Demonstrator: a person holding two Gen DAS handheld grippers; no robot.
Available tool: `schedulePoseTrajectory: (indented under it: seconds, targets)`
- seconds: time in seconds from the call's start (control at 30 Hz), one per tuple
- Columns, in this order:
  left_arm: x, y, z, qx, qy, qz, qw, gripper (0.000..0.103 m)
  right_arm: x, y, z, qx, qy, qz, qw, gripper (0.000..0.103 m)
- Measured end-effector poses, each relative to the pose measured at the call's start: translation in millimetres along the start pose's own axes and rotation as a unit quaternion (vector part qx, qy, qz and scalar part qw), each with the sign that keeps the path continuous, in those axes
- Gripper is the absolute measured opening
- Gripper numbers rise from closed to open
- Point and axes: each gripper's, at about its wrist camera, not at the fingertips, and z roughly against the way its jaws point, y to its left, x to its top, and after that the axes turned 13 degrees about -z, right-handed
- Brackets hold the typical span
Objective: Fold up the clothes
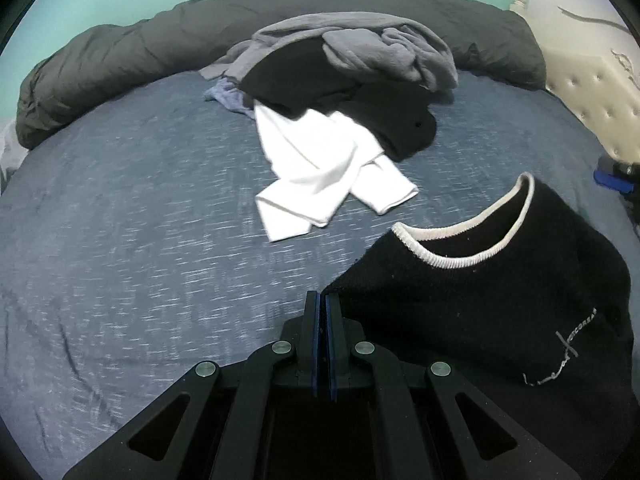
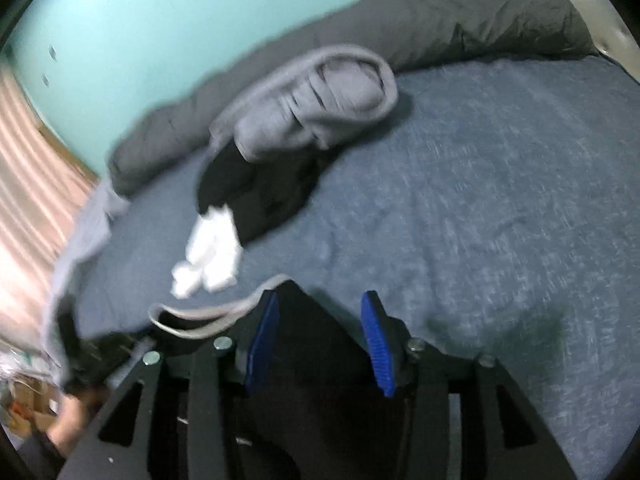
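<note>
Black sweater (image 1: 500, 308) lies near, one corner pinched in the closed left gripper (image 1: 322, 304); right gripper (image 2: 320, 316) stands partly open, cloth between its pads unclamped. Folding seems barely begun; the heap of clothes (image 1: 340, 92) waits untouched on the bed (image 1: 140, 208).

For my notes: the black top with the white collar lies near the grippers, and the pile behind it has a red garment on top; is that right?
Not quite: the left wrist view shows a grey garment on top of the pile, not red. The black top with the white collar does lie near the grippers.
</note>
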Motion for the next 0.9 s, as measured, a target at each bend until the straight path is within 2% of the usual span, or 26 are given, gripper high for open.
schedulePoseTrajectory:
  seconds: [0.1, 0.17, 0.23, 0.33, 0.37, 0.4, 0.53, 0.6, 0.7, 0.8, 0.9]
  targets:
    - [-5.7, 7.9, 0.5, 0.000, 0.008, 0.005, 1.0000, 0.003, -6.4, 0.4, -19.8, -0.042, 0.037, 0.023, 0.998, 0.045]
    - [-10.2, 13.0, 0.6, -0.002, 0.014, 0.009, 0.9999, 0.003, -10.8, -4.1, -30.0, -0.047, 0.055, 0.016, 0.997, 0.045]
    - [-14.4, 16.1, 1.6, -0.009, 0.016, 0.010, 0.9998, 0.003, -17.6, -6.7, -39.3, -0.031, 0.078, 0.015, 0.996, 0.045]
    - [-16.4, 14.8, 2.2, -0.017, 0.016, 0.011, 0.9997, 0.003, -33.4, 3.1, -52.9, -0.035, 0.110, 0.056, 0.992, 0.045]
    - [-17.0, 14.3, 2.5, -0.019, 0.016, 0.011, 0.9996, 0.003, -40.9, 6.4, -57.6, -0.051, 0.116, 0.075, 0.989, 0.042]
    - [-17.6, 13.9, 2.9, -0.021, 0.016, 0.011, 0.9996, 0.003, -45.8, 7.3, -59.1, -0.052, 0.119, 0.080, 0.988, 0.030]
    - [-19.4, 15.3, 2.4, -0.022, 0.021, 0.016, 0.9994, 0.003, -66.0, 15.5, -56.7, -0.054, 0.112, 0.115, 0.985, 0.008]
    - [-19.4, 16.6, 2.5, -0.020, 0.023, 0.017, 0.9994, 0.003, -74.8, 21.5, -49.4, -0.053, 0.096, 0.136, 0.985, 0.006]
    - [-20.0, 17.7, 2.6, -0.016, 0.024, 0.018, 0.9994, 0.003, -87.3, 34.1, -28.5, -0.025, 0.069, 0.159, 0.985, 0.006]
    - [-22.0, 19.3, 2.8, -0.018, 0.026, 0.024, 0.9992, 0.003, -111.2, 49.8, -18.2, 0.013, 0.085, 0.200, 0.976, 0.006]
    - [-23.1, 18.0, 6.7, -0.018, 0.027, 0.020, 0.9993, 0.003, -133.2, 57.7, -13.6, 0.018, 0.093, 0.225, 0.970, 0.006]
